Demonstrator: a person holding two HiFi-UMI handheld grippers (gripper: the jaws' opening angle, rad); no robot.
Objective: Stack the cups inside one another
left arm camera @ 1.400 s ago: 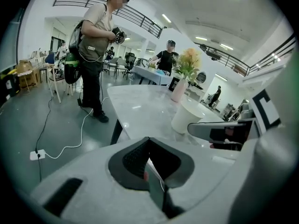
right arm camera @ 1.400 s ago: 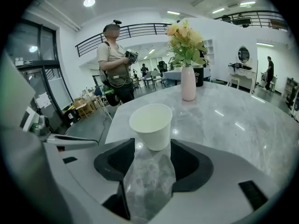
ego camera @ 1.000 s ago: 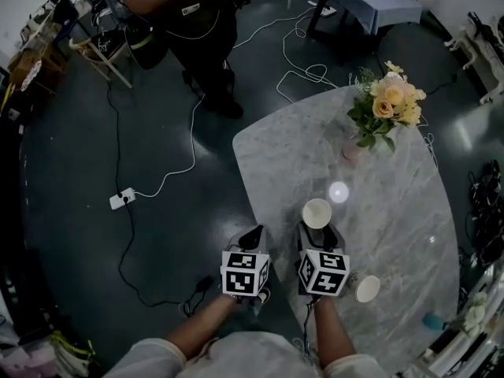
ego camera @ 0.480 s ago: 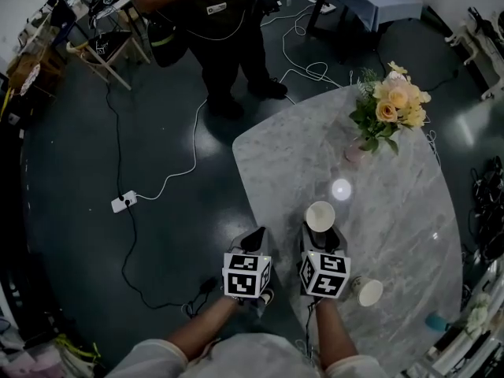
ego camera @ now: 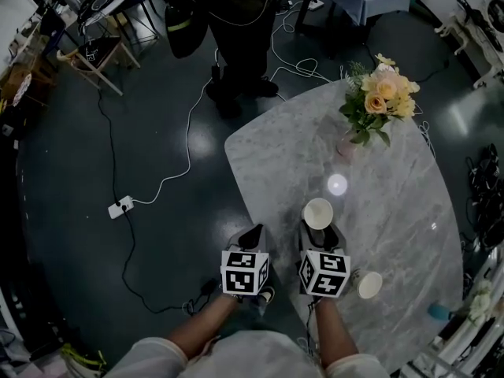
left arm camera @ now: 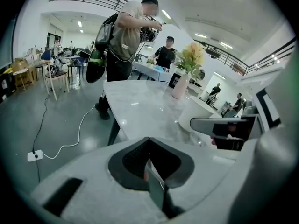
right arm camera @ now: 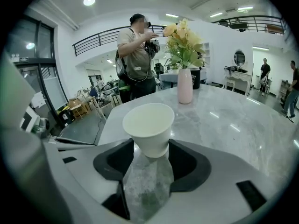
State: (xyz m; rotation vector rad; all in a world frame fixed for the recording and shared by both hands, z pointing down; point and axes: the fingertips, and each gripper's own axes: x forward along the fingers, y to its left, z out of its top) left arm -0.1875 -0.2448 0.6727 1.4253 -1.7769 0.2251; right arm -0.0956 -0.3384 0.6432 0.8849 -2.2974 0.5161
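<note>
**A:** Two cups matter here. One white cup [ego camera: 317, 213] stands mouth-up between the jaws of the right gripper [ego camera: 319, 231]. The second cup [ego camera: 368, 285] sits on the marble table [ego camera: 276, 156], near that gripper and to its right, closer to the person.

**B:** How is the hold?

**A:** In the right gripper view, the jaws press on the cup's lower wall, close to its base. The left gripper [ego camera: 250, 238] is by the table's near-left edge, with its jaws closed together and nothing in them.

**B:** So how do you nest them cleanly?

**A:** I'd carry the held cup back over the second one and line up base over mouth before lowering. It needs to stay upright on the way. Thin paper walls probably buckle under a hard squeeze, so grip lightly.

**B:** Any risk?

**A:** The loose cup looks light, so a glancing touch could tip it or slide it. I can't tell whether it stands fully upright. If it wanders, the left gripper could steady it.
</note>
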